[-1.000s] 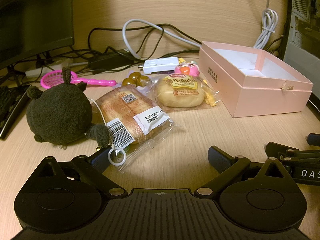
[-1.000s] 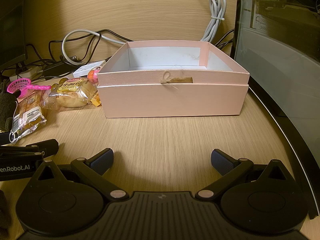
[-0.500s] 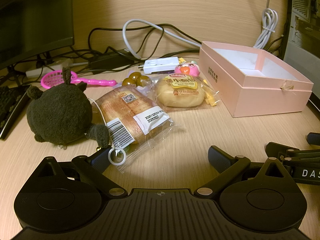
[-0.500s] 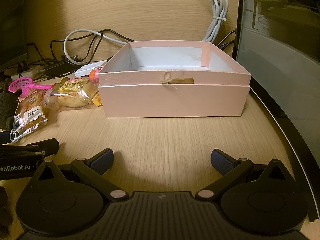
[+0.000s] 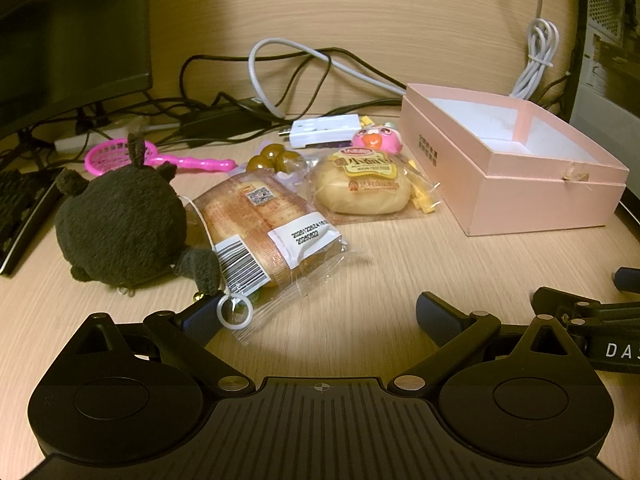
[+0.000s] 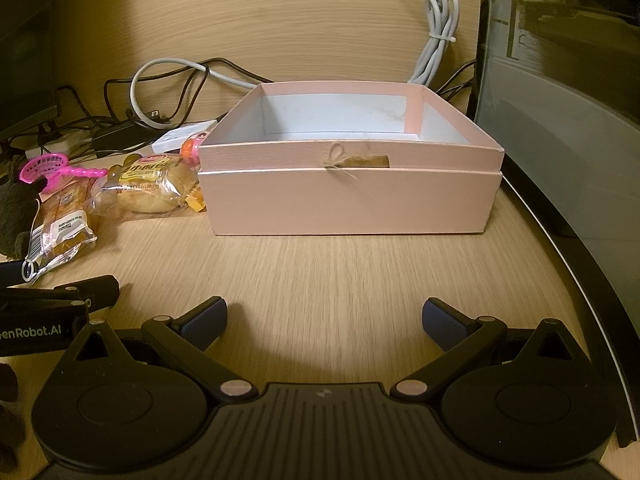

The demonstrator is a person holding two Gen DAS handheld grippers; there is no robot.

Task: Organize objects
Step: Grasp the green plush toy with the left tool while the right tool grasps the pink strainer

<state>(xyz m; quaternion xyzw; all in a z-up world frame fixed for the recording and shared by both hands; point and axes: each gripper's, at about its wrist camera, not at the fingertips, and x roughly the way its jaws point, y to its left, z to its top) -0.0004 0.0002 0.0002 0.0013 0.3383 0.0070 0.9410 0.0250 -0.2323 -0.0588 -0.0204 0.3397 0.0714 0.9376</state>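
Note:
An open pink box [image 5: 516, 184] [image 6: 348, 208] stands on the wooden desk, its inside bare. Left of it lie a wrapped round bun [image 5: 360, 188] [image 6: 152, 188], a wrapped bread slice [image 5: 260, 232] [image 6: 60, 228], a dark plush toy [image 5: 120, 224], a pink bird toy [image 5: 376, 140], brown glossy balls [image 5: 276, 158] and a pink toy net [image 5: 116, 156] [image 6: 44, 170]. My left gripper [image 5: 316, 316] is open just in front of the bread slice, its left finger touching the wrapper's corner and a white ring [image 5: 234, 312]. My right gripper [image 6: 324, 320] is open in front of the box, holding nothing.
A white adapter [image 5: 324, 130] and tangled cables [image 5: 280, 80] lie along the back wall. A monitor [image 5: 72, 32] and keyboard [image 5: 20, 216] stand at the left. A dark computer case [image 6: 560, 100] rises to the right of the box, by the desk's curved edge.
The right gripper's view has shifted slightly left and a little nearer the box. The left gripper and the objects have not moved.

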